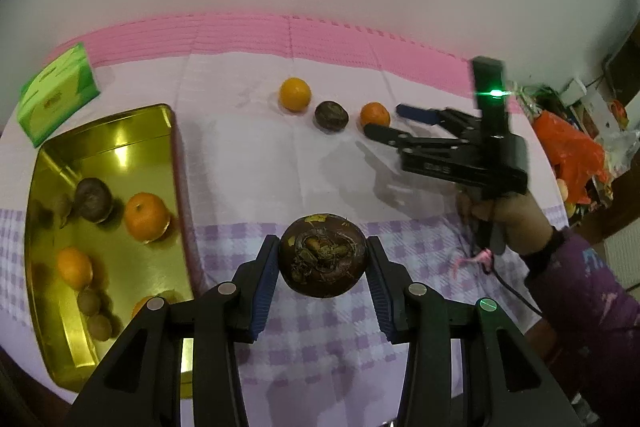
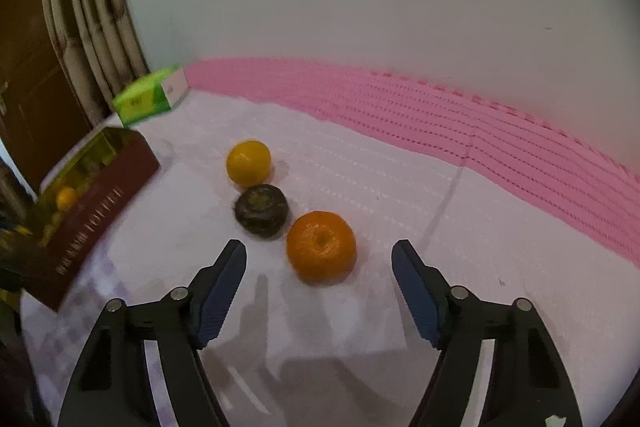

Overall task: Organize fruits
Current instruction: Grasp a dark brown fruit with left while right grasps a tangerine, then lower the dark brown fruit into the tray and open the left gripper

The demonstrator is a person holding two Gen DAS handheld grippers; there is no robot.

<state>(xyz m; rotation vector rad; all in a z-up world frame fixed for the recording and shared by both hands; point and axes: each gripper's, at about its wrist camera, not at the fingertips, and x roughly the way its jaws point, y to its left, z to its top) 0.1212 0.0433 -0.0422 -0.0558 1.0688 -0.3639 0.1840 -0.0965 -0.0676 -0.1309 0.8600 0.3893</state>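
Observation:
My left gripper (image 1: 323,247) is shut on a dark brown round fruit (image 1: 323,257), held above the checked cloth just right of the gold tin tray (image 1: 176,187). The tray holds oranges, dark fruits and small brown ones. Farther back on the cloth a yellow-orange fruit (image 1: 295,94), a dark fruit (image 1: 331,115) and an orange (image 1: 375,114) lie in a row. My right gripper (image 2: 319,247) is open, low over the cloth. The orange (image 2: 321,246) sits between its fingertips, and neither pad touches it. The dark fruit (image 2: 261,211) and the yellow fruit (image 2: 248,163) lie beyond it to the left.
A green tissue box (image 1: 56,99) stands behind the tray. A pink mat (image 1: 320,35) runs along the wall at the table's back. An orange bag and clutter (image 1: 568,155) fill the right side. A person's purple sleeve (image 1: 580,287) reaches in from the right.

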